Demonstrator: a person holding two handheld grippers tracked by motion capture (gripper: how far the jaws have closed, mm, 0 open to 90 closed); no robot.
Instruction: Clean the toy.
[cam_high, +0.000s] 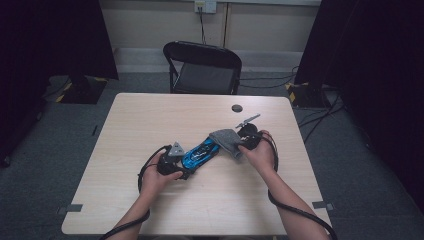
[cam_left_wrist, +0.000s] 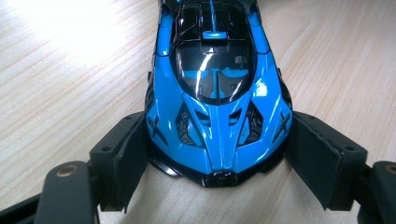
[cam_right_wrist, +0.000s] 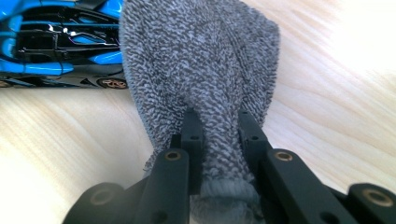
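**Car braced for wiping**

The blue car (cam_high: 200, 153) lies near the middle of the table (cam_high: 150, 120), set at a slant between the two hands. The left gripper (cam_left_wrist: 219, 154) has one end of it between its pads (cam_left_wrist: 123, 158), which press on both flanks; the jaws stand fairly wide because the body is wide. This grip appears to serve as a clamp: it keeps the car from rolling or sliding while the other hand works on it.

The right gripper (cam_right_wrist: 217, 135) is closed tight on a bunched fold of a grey cloth (cam_right_wrist: 201, 60). The free part of the cloth fans out ahead of the jaws and drapes over the far end of the car, touching it. Held by a pinch at one edge, the cloth leaves a broad soft face to drag along the bodywork.

A small dark disc (cam_high: 237, 108) lies apart, towards the far edge. A black chair (cam_high: 202, 67) stands beyond the table.
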